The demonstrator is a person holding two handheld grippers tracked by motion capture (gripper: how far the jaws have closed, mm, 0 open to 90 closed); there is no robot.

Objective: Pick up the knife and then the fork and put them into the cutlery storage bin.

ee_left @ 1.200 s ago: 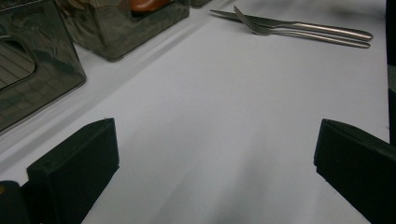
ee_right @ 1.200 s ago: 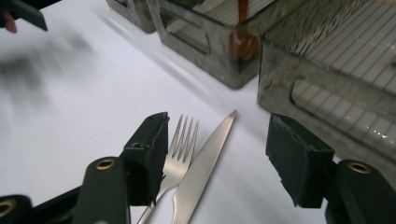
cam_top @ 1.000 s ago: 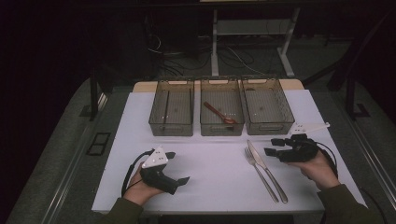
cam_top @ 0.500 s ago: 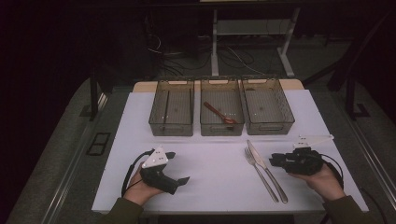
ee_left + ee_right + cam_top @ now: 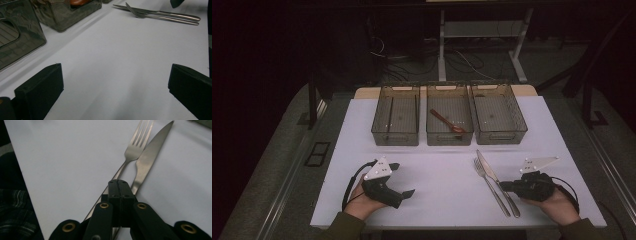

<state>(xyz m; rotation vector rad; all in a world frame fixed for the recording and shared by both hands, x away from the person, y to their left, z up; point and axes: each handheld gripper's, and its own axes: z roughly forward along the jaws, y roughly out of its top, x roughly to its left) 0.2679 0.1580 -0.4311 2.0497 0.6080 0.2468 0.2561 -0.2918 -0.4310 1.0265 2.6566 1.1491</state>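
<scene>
From the high view, the fork and knife lie side by side on the white table in front of three bins, with the right gripper at their handles and the left gripper resting well apart. In the left gripper view its jaws stand wide over bare table. In the right gripper view the jaws have just been closing and now meet with nothing visibly between them, above the fork's handle, so a clean pick likely calls for reopening and straddling one handle alone, clear of the knife.

Dim room beyond the lit white table; close views slightly soft, faint shadows.
</scene>
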